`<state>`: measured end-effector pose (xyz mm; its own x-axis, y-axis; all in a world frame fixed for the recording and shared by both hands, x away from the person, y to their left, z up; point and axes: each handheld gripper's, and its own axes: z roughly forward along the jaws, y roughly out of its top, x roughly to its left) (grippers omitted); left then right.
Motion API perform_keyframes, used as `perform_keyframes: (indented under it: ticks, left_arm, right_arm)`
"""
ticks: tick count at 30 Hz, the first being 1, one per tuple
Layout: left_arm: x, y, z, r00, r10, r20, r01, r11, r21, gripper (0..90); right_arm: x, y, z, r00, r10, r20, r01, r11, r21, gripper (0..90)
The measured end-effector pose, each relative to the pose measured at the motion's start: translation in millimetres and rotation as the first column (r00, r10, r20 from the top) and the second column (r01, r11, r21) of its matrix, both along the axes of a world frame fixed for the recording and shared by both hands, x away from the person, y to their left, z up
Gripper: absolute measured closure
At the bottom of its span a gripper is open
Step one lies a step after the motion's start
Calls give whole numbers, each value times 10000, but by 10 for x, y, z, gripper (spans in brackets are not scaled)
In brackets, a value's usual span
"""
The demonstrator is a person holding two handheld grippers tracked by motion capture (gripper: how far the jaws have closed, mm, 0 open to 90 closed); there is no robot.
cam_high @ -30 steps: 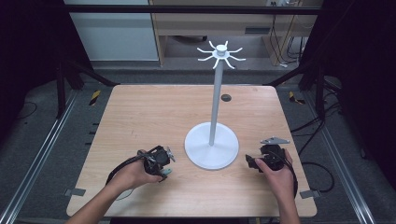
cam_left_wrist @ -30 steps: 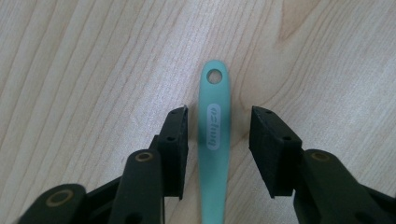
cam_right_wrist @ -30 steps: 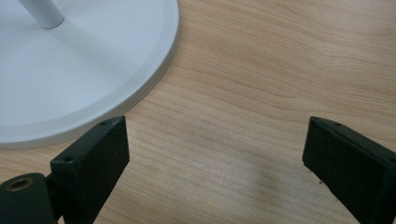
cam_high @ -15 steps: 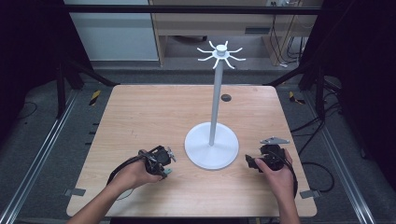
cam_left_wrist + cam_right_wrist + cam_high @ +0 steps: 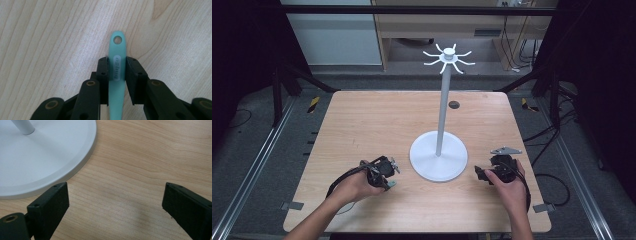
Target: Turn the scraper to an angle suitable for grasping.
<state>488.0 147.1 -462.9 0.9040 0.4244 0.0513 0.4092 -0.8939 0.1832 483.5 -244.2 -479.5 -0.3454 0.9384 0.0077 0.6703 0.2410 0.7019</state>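
Teal plastic handle (image 5: 117, 67) lies on the wooden table (image 5: 377, 120), near-left of the white stand (image 5: 439, 157). Left gripper (image 5: 117, 72) has just been closing, jaws now pressed on the handle's sides. Right gripper (image 5: 115, 205), near-right of the stand's base, gapes wide, nothing between its jaws.

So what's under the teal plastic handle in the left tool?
Bare light wooden tabletop lies under the teal plastic handle. The left tool clamps it; its near end is covered by the jaws.
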Motion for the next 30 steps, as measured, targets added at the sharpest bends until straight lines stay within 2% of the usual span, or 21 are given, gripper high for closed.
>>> perform_keyframes:
  ticks: [5,7,8,9,10,11,13,15,16,17,19,20,28,29,30]
  left_arm:
    - [-14,22,2,9999,8,132,-6,9999,-149,739]
    - [-14,56,53,9993,109,344,-92,9988,-484,739]
    - [-14,56,53,9993,109,344,-92,9988,-484,740]
    - [-18,90,116,9984,134,544,-94,9973,-733,740]
    - [-18,90,116,9984,134,544,-94,9973,-733,740]
    - [-36,130,186,9965,194,814,-106,9941,-1076,740]
    - [-47,154,223,9954,262,922,-149,9925,-1209,740]
    - [-70,209,301,9929,350,1136,-175,9883,-1518,741]
    - [-95,269,389,9897,476,1352,-226,9833,-1808,741]
    - [-95,269,389,9897,476,1352,-226,9833,-1808,741]
    - [-117,332,479,9864,633,1520,-291,9757,-2171,741]
    - [-124,366,528,9843,670,1631,-293,9743,-2235,741]
    - [-154,606,808,9700,1216,2104,-493,9464,-3193,742]
    - [-148,658,864,9669,1351,2164,-551,9388,-3400,742]
    - [-148,658,864,9669,1351,2164,-551,9388,-3400,742]
  right_arm:
    - [2,-4,-3,10000,33,-10,-33,10000,-1,76]
    - [2,-4,-4,10000,29,-13,-29,10000,0,76]
    - [3,-4,-4,10000,29,-16,-29,10000,-1,75]
    - [2,-4,-3,10000,27,-11,-27,10000,-5,76]
    - [1,-2,-2,10000,8,-10,-8,10000,-7,76]
    - [0,-2,-2,10000,4,-14,-4,10000,-6,75]
    - [1,-3,-3,10000,25,-15,-25,10000,-18,76]
    - [1,1,-5,10000,8,-29,-8,10000,-40,76]
    - [0,1,-4,10000,32,-23,-32,10000,-51,76]
    - [-1,7,-3,10000,14,-33,-14,10000,-26,76]
    - [-2,7,-2,10000,41,-39,-41,10000,-19,76]
    - [-2,8,-3,10000,42,-43,-43,10000,-27,76]
    - [2,16,-11,10000,11,-58,-11,9999,-103,76]
    - [2,16,-12,10000,16,-59,-17,9999,-109,76]
    - [2,16,-12,10000,16,-59,-17,9999,-109,76]
